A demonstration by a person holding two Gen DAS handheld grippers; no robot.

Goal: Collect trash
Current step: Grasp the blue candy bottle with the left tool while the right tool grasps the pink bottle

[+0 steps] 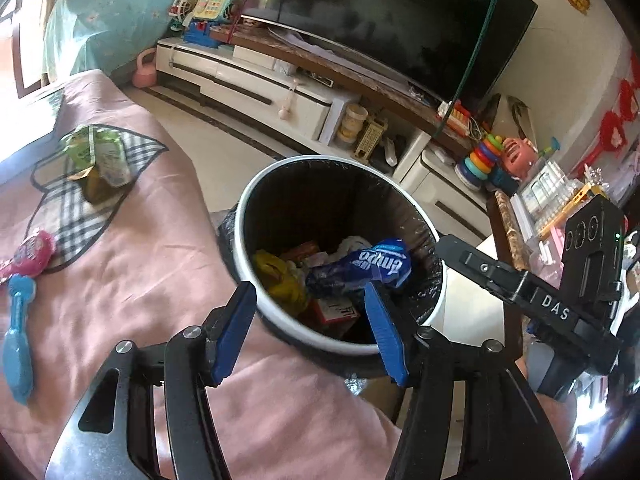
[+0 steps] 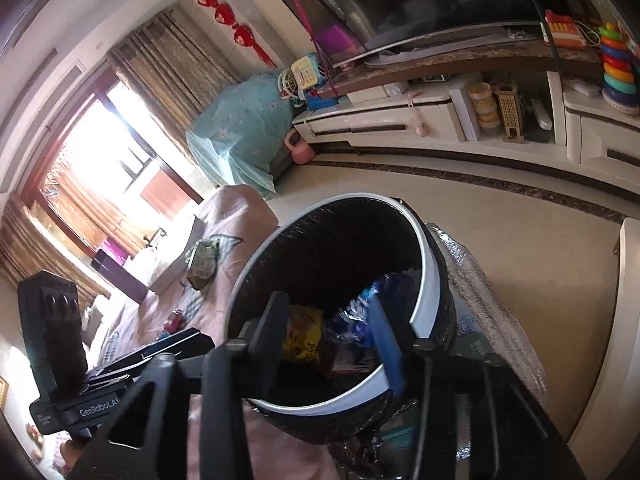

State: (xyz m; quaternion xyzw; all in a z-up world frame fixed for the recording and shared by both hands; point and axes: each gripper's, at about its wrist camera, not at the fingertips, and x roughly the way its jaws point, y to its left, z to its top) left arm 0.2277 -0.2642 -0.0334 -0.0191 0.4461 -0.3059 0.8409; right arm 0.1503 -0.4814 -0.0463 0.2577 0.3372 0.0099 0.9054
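White lettering is showing upside down on the crumpled blue wrapper (image 1: 362, 266) lying in the bin (image 1: 256, 300); it is reading roughly as "empo", with smaller print above it too small to read. The letters "DAS" are standing in white on the black bar of the right gripper (image 1: 556, 307), seen from the left wrist view. From the right wrist view, "GenRobot.AI" is appearing in white on the black body of the left gripper (image 2: 100, 402), beside a small white label too fine to read. Print on the green packet (image 1: 98, 152) is staying illegible.
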